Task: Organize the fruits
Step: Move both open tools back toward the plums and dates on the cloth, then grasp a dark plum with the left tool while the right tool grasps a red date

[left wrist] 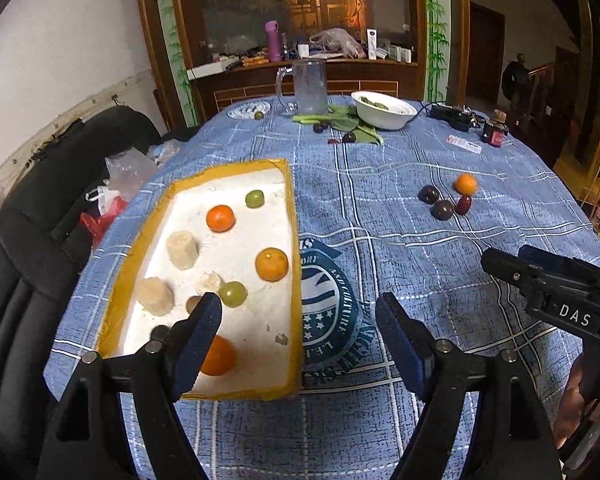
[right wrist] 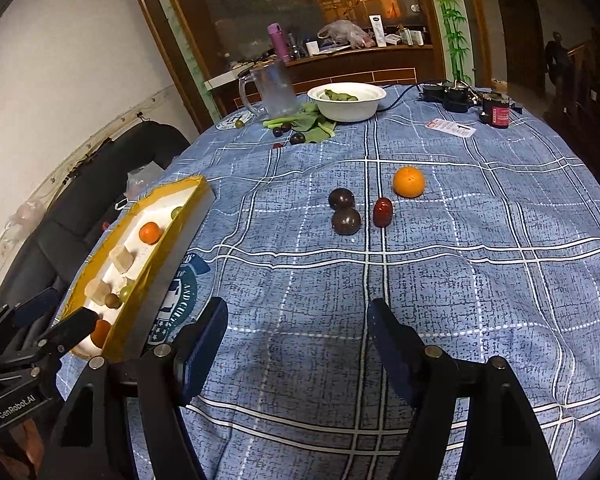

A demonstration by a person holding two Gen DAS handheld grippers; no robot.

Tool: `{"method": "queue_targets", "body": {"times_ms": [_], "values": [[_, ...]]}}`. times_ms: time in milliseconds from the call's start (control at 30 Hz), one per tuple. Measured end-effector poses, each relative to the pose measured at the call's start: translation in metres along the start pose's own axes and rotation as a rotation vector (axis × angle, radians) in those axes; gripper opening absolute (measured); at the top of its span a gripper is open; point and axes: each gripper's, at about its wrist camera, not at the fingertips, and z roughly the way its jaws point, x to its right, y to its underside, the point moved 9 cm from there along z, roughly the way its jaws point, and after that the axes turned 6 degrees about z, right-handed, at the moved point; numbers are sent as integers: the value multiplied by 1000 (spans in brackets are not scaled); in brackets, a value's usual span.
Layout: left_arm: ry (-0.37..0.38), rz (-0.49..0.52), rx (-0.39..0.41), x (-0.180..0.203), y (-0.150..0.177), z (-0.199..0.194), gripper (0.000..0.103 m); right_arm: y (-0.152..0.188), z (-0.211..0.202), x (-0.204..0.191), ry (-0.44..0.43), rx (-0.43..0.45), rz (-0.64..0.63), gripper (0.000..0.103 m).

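Observation:
A yellow-rimmed white tray [left wrist: 292,240] [right wrist: 164,248] lies at the table's left and holds oranges [left wrist: 271,264], green fruits [left wrist: 233,293], pale banana pieces [left wrist: 182,249] and a small brown fruit. On the cloth to the right lie an orange [right wrist: 409,181] [left wrist: 466,183], two dark purple fruits [right wrist: 345,221] [left wrist: 442,209] and a red date [right wrist: 382,212] [left wrist: 463,204]. My left gripper [left wrist: 300,316] is open and empty over the tray's near right edge. My right gripper [right wrist: 298,320] is open and empty, short of the loose fruits.
At the table's far side stand a glass mug [left wrist: 308,86], a white bowl [left wrist: 382,110] with greens, leafy vegetables and small dark fruits [left wrist: 348,137], a small plate, a power strip [left wrist: 452,114] and a dark jar. A black chair [left wrist: 28,240] with bags stands left.

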Motion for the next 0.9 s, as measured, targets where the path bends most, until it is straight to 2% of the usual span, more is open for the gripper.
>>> {"method": "queue_targets", "body": {"times_ms": [233, 467, 533, 667, 800, 833, 900], "values": [[19, -20, -54, 4, 4, 21, 79, 0, 8, 16, 20, -16, 18, 77], [82, -38, -100, 21, 6, 49, 79, -14, 12, 64, 103, -21, 65, 77], [109, -34, -99, 30, 3, 54, 79, -20, 14, 76, 126, -23, 75, 77], [99, -18, -67, 38, -10, 59, 80, -40, 23, 92, 152, -26, 80, 77], [173, -54, -41, 46, -25, 60, 80, -63, 40, 95, 143, -25, 80, 77], [179, -54, -31, 48, -30, 61, 80, -69, 47, 92, 136, -25, 69, 76], [176, -35, -18, 54, -37, 63, 80, -76, 60, 88, 133, -28, 49, 62]]}}
